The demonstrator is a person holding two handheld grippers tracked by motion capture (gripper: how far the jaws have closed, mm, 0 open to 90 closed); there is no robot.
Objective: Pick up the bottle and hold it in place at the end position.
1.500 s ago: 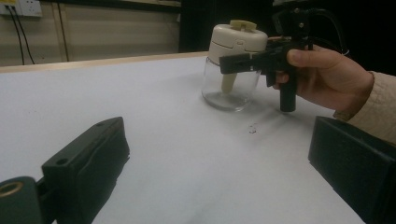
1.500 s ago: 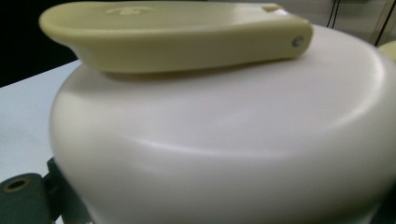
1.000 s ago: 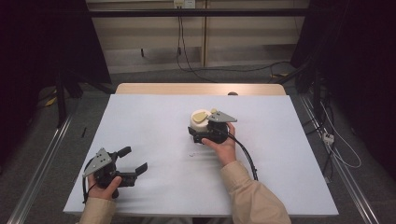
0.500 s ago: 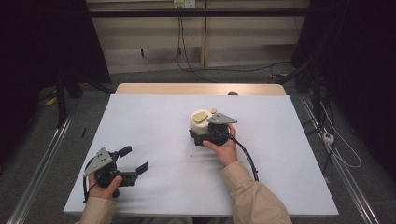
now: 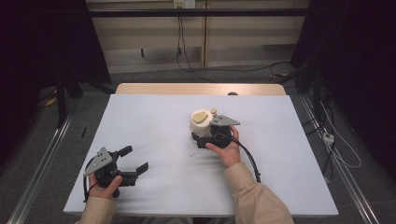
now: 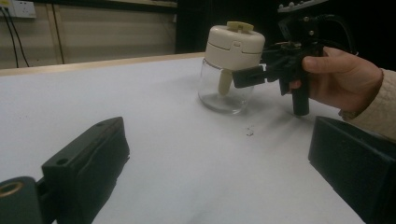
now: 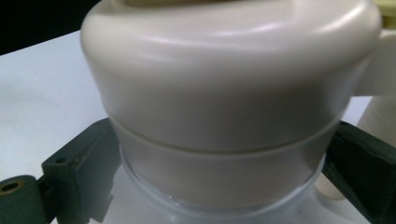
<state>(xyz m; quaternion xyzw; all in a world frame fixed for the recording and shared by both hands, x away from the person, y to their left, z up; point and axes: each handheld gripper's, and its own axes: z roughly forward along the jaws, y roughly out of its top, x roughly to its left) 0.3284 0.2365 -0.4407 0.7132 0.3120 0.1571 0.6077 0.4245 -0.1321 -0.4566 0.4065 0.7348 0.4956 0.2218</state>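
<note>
Glass jar [image 6: 224, 91] with a cream lid [image 5: 201, 122] stands upright, long axis vertical, just right of the white bench's [image 5: 154, 121] centre. My right gripper [image 5: 201, 138] reaches in level from the near side, jaws clasping the jar below the lid. My left gripper [image 5: 133, 159] rests near-left, jaws spread and empty, aimed right.

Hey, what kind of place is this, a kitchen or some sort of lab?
Probably a lab or recording setup, not a kitchen: a bare white table, black curtains on both sides, and loose cables on the floor by wall sockets.
</note>
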